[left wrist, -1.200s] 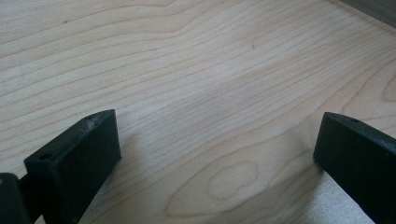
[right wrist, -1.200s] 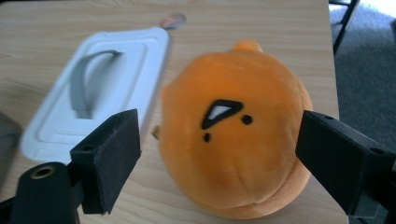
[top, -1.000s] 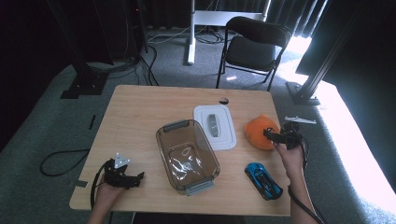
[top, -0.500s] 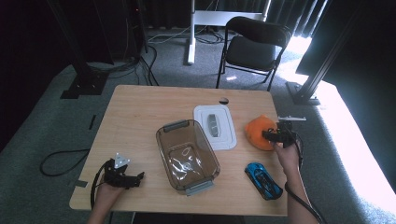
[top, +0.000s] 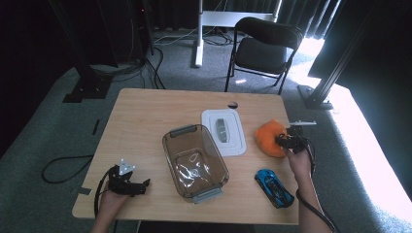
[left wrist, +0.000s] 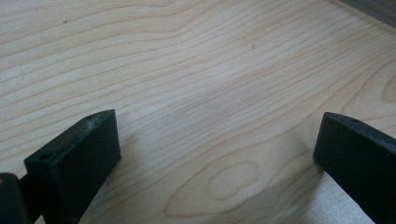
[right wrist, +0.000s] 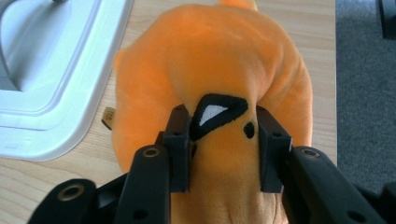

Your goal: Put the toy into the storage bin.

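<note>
An orange plush toy [top: 270, 137] lies at the table's right side, and my right gripper [top: 286, 141] is shut on it. In the right gripper view its jaws pinch the orange plush toy [right wrist: 219, 60] beside a black-and-white eye patch. My left gripper [top: 138, 187] rests low on the wooden table [top: 145, 121] near the front left corner, open. The left gripper view has its two black fingers [left wrist: 77, 158] wide apart over bare wood [left wrist: 205, 93]. A clear plastic container [top: 194, 160] stands mid-table, a white lid [top: 222, 130] behind it, and a blue toy car [top: 273, 187] at the front right.
A black folding chair [top: 265, 48] stands beyond the table's far edge. A small dark round mark [top: 232, 104] sits near the far edge. Dark stands and cables cover the floor on the left. The white lid [right wrist: 51, 74] lies just left of the plush.
The right hand and its gripper have shifted slightly along the plush. The left gripper has stayed in place.
</note>
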Demonstrator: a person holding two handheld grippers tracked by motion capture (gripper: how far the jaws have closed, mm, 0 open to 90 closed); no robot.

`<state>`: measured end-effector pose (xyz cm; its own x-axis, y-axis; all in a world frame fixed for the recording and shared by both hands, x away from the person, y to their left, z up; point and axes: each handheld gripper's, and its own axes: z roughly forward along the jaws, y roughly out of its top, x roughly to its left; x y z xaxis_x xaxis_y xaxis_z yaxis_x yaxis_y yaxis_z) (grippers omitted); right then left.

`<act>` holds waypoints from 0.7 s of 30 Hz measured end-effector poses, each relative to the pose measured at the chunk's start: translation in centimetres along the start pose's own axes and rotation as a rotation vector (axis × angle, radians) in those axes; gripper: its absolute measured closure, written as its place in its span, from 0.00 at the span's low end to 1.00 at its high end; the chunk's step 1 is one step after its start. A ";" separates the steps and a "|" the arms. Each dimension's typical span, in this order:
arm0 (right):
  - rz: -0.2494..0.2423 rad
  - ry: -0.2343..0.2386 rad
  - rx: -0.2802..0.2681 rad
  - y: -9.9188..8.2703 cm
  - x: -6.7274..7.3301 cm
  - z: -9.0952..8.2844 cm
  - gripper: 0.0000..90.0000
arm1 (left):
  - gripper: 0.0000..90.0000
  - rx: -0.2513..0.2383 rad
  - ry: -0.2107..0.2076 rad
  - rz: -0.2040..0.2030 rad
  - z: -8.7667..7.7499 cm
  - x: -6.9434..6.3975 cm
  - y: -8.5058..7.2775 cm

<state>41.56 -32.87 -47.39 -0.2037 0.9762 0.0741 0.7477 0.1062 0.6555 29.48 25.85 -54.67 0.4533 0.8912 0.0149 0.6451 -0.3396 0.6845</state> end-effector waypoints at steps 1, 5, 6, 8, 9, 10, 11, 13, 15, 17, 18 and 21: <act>0.003 0.001 -0.012 0.0 0.0 -0.2 0.73 | 0.01 0.000 0.000 0.000 0.0 0.0 0.0; 0.008 0.003 -0.024 0.3 0.2 -1.0 0.75 | 0.01 0.000 0.000 0.000 0.0 0.0 0.0; 0.006 0.003 -0.028 0.4 0.2 -1.2 0.75 | 0.01 0.000 0.000 0.000 0.0 0.0 0.0; 0.013 0.008 -0.031 0.4 0.2 -1.4 0.76 | 0.01 0.000 0.000 0.000 0.0 0.0 0.0; 0.014 0.014 -0.033 0.5 0.2 -1.6 0.76 | 0.01 0.000 0.000 0.000 0.0 0.0 0.0; 0.014 0.021 -0.043 0.6 0.3 -2.0 0.76 | 0.01 0.000 0.000 0.000 0.0 0.0 0.0; 0.012 0.023 -0.051 0.6 0.4 -2.2 0.76 | 0.01 0.000 0.000 0.000 0.0 0.0 0.0; 0.015 0.029 -0.059 0.7 0.5 -2.8 0.76 | 0.01 0.001 0.000 0.000 0.0 0.0 0.0; 0.016 0.047 -0.070 0.6 0.5 -3.3 0.76 | 0.01 0.000 0.000 0.000 0.0 0.0 0.0; 0.010 0.051 -0.073 0.6 0.6 -3.8 0.76 | 0.01 0.000 0.000 0.000 0.0 0.0 0.0; 0.003 0.050 -0.074 0.6 0.8 -3.9 0.76 | 0.01 0.000 0.000 0.000 0.0 0.0 0.0; -0.007 0.056 -0.077 0.4 1.0 -4.4 0.76 | 0.01 0.001 0.000 0.000 0.0 0.0 0.0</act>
<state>38.90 -32.71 -43.69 -0.2455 0.9631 0.1099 0.6956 0.0961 0.7119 29.47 25.85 -54.67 0.4532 0.8913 0.0153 0.6454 -0.3399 0.6841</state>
